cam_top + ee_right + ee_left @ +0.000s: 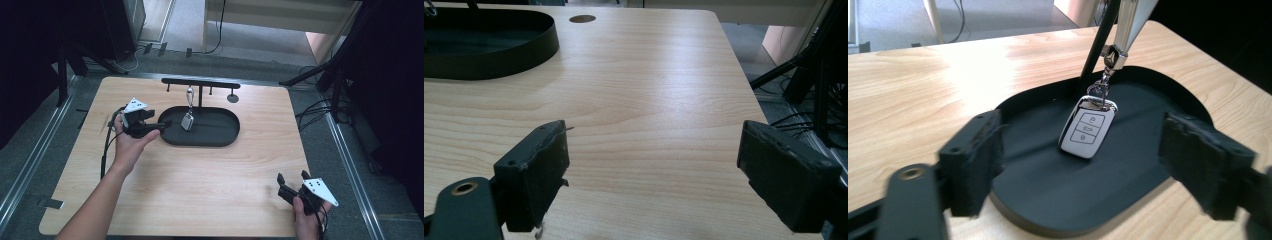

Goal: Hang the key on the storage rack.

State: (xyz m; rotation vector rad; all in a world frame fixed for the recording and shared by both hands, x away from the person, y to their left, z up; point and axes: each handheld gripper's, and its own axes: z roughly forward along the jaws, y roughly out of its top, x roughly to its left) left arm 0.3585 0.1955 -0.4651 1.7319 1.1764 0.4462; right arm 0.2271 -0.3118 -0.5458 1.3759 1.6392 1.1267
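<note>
Car key [1088, 128] hangs over the tray [1048, 210], beyond the left gripper's [1080, 160] spread fingers [973, 160]

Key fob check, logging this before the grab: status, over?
Left gripper open at tray edge. Right gripper open, idle near corner. Key fob hanging from rack, foot in tray. Nothing blocking.

No words, brands or numbers can be read anywhere. The only signs are three small button symbols on the face of the key fob [1088, 128], at the centre of the left gripper view, and they are too small to make out.
</note>
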